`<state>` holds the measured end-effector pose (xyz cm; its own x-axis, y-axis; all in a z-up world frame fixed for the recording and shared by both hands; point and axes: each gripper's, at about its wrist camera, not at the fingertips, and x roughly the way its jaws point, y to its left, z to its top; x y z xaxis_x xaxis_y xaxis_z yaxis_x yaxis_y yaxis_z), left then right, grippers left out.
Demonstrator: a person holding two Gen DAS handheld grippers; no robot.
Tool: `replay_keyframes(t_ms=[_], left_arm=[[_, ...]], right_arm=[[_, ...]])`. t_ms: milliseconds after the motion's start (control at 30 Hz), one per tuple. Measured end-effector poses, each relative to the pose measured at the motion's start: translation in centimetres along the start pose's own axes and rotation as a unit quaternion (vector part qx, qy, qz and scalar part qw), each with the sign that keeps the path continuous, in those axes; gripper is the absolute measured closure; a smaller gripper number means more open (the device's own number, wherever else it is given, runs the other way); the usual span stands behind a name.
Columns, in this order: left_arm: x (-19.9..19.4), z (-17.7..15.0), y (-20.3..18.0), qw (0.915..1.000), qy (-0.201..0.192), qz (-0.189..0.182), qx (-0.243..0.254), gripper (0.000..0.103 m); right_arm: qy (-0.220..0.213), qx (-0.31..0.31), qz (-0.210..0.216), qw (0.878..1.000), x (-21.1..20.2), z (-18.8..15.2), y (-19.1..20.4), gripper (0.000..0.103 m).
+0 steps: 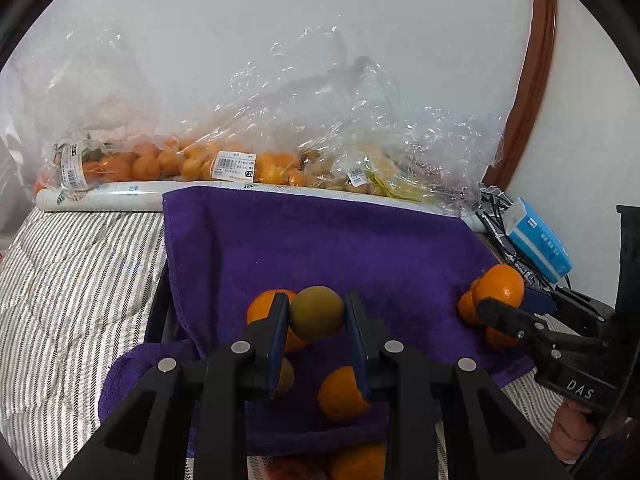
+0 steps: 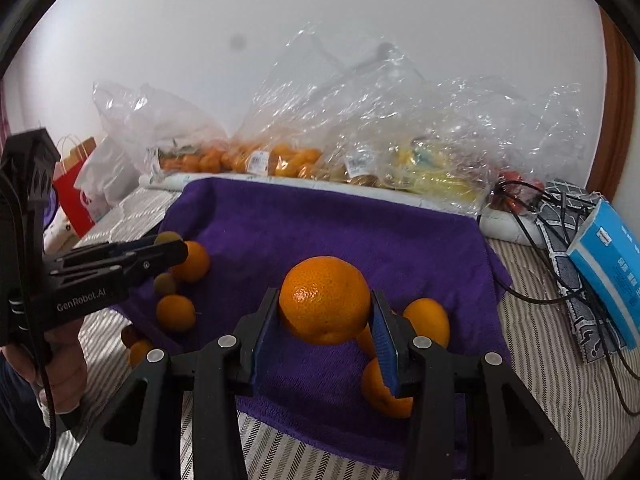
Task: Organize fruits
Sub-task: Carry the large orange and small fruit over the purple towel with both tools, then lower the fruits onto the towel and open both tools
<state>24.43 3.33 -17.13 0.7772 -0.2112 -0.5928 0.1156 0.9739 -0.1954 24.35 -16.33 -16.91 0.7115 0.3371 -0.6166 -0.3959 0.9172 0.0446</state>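
My left gripper [image 1: 317,312] is shut on a small olive-green round fruit [image 1: 316,313], held just above a purple towel [image 1: 320,240]. Oranges [image 1: 342,394] lie on the towel beneath and beside it. My right gripper [image 2: 325,304] is shut on a large orange [image 2: 325,300] over the right part of the purple towel [image 2: 320,224]. Several oranges [image 2: 427,320] rest under it. In the right wrist view the left gripper [image 2: 170,246] stands at the left over small oranges [image 2: 176,313] and green fruits [image 2: 165,283]. In the left wrist view the right gripper [image 1: 506,300] holds its orange [image 1: 500,286] at the right.
Clear plastic bags of oranges [image 1: 168,160] and yellow fruit [image 2: 432,172] line the wall behind the towel. A blue tissue pack [image 2: 608,268] and black cables [image 2: 540,216] lie to the right. A red paper bag [image 2: 74,196] stands at the left. Striped bedding [image 1: 72,280] surrounds the towel.
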Motion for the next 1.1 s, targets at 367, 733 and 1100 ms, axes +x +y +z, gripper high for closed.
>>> replay_keyframes(t_ms=[367,733,1100], left_arm=[[0.5,-0.1,0.1,1.0000,0.009,0.000,-0.002,0.076],[0.6,-0.2,0.1,1.0000,0.010,-0.001,0.000,0.076],[0.6,-0.3,-0.1,0.9999,0.008,-0.002,0.008,0.076]], right_arm=[[0.020,-0.031,-0.014,0.999,1.2,-0.5,0.9,0.059],[0.039,-0.047,-0.016,0.998,2.1,-1.0,1.2,0.059],[0.052,-0.056,-0.025,0.997,2.6,-1.3,1.6,0.059]])
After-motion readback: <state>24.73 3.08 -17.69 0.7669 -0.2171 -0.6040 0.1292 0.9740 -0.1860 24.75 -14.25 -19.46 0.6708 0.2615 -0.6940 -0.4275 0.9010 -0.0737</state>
